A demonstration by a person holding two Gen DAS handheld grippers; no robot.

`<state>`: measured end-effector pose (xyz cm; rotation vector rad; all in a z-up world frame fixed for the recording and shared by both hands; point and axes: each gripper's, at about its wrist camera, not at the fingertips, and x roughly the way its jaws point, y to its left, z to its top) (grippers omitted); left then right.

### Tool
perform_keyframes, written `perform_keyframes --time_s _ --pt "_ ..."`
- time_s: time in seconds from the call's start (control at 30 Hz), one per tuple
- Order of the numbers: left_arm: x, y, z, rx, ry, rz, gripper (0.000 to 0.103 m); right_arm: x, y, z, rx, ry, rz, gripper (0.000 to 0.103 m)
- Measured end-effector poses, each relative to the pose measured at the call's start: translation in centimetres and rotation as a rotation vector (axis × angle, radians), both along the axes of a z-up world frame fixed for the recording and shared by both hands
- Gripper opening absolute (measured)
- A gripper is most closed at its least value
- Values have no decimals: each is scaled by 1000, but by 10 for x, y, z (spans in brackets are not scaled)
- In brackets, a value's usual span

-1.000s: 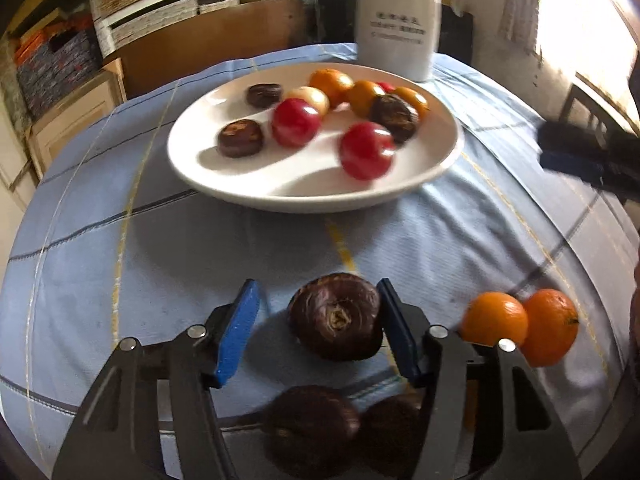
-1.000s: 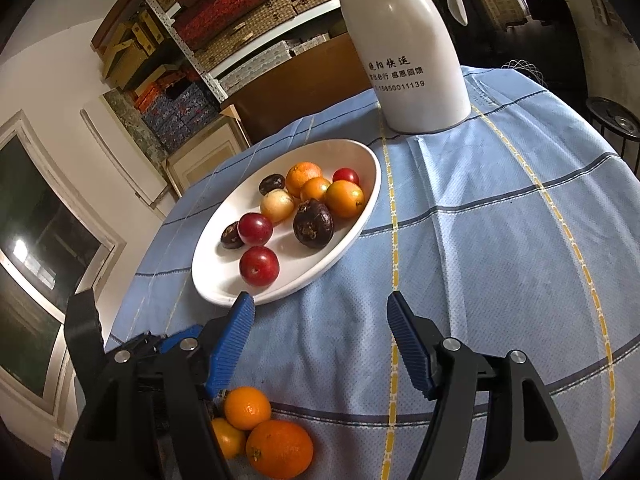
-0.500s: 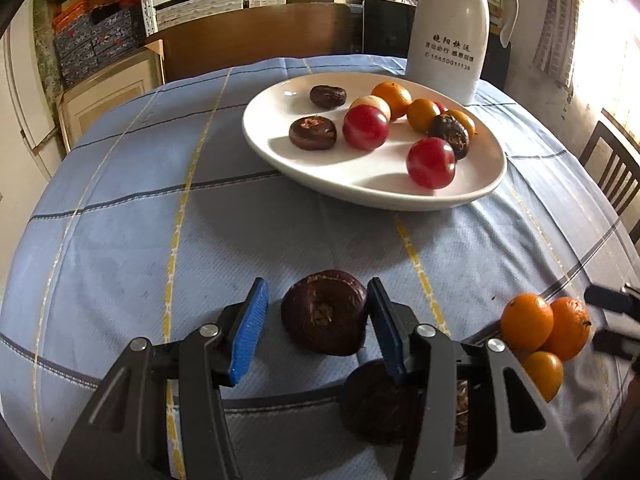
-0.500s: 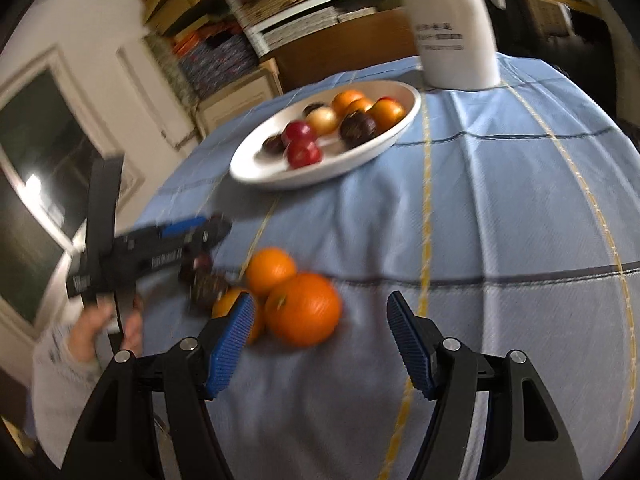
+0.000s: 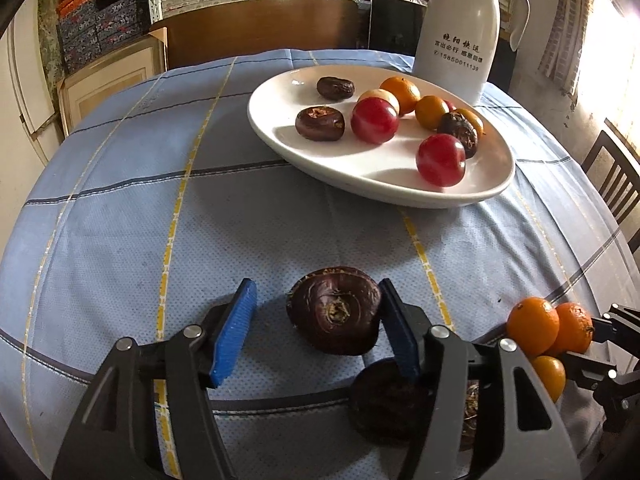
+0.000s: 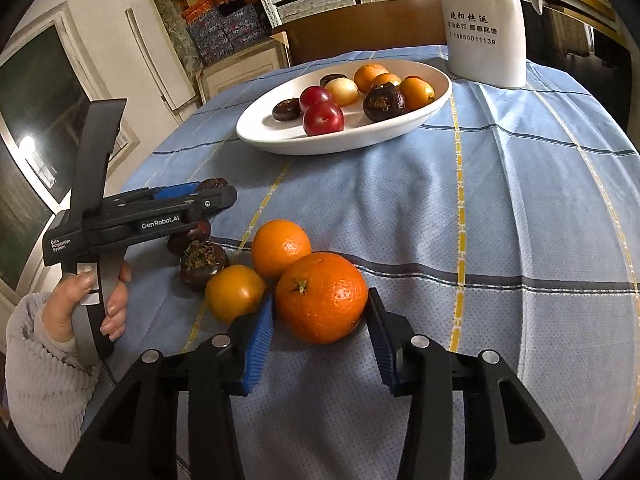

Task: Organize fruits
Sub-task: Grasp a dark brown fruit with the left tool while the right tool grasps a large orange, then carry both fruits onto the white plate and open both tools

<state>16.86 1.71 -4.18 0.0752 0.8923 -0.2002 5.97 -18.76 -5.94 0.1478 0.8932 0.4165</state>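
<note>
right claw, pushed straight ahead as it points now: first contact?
The big orange. It already sits between the open right claw fingers, so it would seat deeper against the claw almost at once. The smaller oranges lie left of that line. Depth is approximate.

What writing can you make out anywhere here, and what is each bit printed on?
"15850011139": on the white thermos jug, under its two lines of Chinese characters.
"晓阳快运" seems to be the jug's top line; the smaller second line is too blurred to read surely.
"GenRobot.AI": on the side of the left gripper, seen from the right wrist.
"Data Acquisition System": small print at the back end of that same gripper.
The boxes on the shelves carry only patterns, nothing readable.
</note>
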Motion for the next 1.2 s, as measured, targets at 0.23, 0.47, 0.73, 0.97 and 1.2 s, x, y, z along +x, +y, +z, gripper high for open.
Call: perform_keyframes --time_s 0.23,0.47,0.73,0.97,1.2 --pt "-11 -4 8 22 -47 -4 44 0 -14 5 45 -23 -47 45" --pt "-37 12 35 -8 -161 62 44 -2 -23 10 47 -65 -92 45" --pt "-61 20 49 -10 -235 107 44 -3 -28 12 53 -82 -117 45" --pt "-66 19 50 -4 -248 105 44 -4 -29 14 54 -95 -129 45" --pt "-63 17 53 -1 -251 99 44 -4 -30 22 58 -120 -143 45"
